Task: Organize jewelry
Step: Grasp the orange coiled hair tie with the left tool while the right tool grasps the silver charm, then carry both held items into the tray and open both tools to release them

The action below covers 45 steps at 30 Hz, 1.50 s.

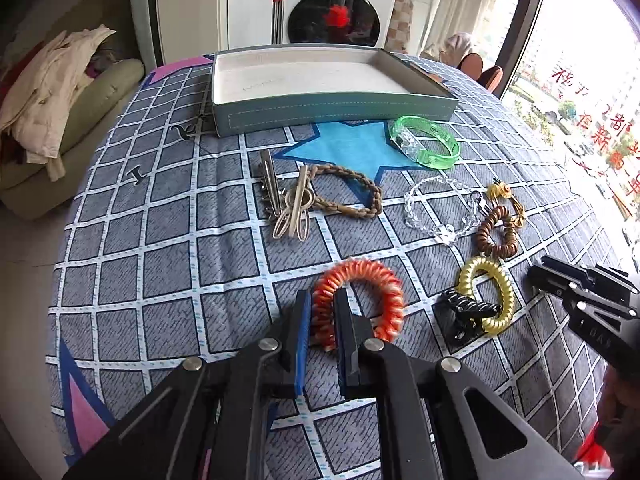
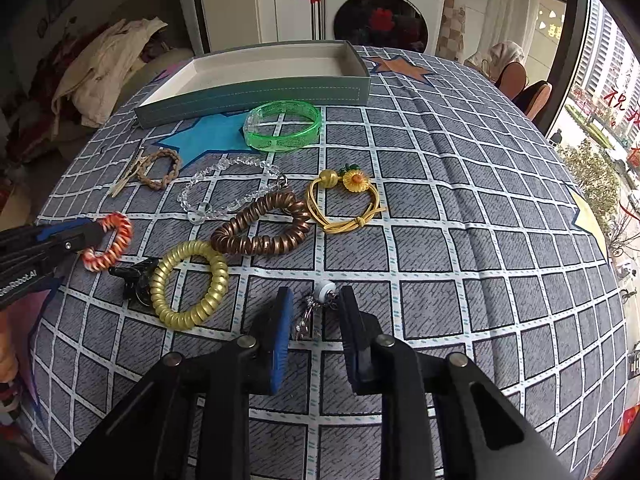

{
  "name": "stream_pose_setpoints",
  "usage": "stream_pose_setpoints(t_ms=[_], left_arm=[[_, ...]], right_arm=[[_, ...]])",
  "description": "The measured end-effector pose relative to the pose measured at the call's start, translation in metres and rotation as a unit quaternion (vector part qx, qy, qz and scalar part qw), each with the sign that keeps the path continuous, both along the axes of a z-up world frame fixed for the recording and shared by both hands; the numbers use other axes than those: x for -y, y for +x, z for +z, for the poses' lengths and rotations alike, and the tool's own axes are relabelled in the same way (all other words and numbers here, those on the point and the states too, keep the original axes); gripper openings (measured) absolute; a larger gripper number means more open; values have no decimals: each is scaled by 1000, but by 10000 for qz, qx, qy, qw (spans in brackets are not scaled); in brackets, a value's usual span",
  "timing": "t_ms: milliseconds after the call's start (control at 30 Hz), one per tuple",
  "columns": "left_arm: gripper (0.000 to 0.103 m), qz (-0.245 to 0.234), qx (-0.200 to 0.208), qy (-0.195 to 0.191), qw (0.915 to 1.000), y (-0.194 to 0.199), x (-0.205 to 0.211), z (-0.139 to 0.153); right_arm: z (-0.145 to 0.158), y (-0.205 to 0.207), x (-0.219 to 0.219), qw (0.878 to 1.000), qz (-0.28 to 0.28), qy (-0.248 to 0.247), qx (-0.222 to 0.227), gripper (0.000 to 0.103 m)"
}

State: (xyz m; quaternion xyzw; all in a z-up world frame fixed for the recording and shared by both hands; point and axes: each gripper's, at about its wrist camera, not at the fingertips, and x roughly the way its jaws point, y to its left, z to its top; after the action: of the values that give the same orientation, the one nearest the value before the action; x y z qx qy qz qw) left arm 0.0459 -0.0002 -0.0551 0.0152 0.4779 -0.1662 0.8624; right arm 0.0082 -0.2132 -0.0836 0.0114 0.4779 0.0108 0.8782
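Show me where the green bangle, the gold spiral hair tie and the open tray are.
green bangle [image 2: 306, 114]: right wrist view, on its far rim.
gold spiral hair tie [image 2: 218, 280]: right wrist view, on its right coil.
open tray [image 1: 320, 110]: left wrist view, on its front wall.

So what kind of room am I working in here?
Most likely a home living or laundry area: a front-loading washing machine stands behind the cloth-covered table, clothes are heaped on a sofa, and a large window overlooks a street.

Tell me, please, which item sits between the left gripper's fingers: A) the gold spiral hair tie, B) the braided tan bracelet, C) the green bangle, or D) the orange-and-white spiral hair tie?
D: the left gripper straddles the near side of the orange-and-white spiral hair tie, fingers pressed against its coil.
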Motion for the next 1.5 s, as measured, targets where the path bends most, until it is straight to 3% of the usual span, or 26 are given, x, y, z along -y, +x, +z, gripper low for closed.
stream_pose_setpoints(t_ms=[200,500,900,1233,1500], left_arm=[[31,85,3,-412,9991,-3,-11,11],[31,89,311,-808,9962,10,-21,57],[31,299,702,-678,9948,122,-10,102],[31,677,505,-347,9958,226,3,62],[31,595,194,-16,9980,249,15,22]], right_arm=[[9,-1,13,9992,-124,357,137,14],[48,35,21,9928,-41,1120,431,14],[88,155,10,9882,334,1383,561,14],[65,256,6,9905,308,1304,316,14],[23,291,1,9917,134,1275,-84,14]])
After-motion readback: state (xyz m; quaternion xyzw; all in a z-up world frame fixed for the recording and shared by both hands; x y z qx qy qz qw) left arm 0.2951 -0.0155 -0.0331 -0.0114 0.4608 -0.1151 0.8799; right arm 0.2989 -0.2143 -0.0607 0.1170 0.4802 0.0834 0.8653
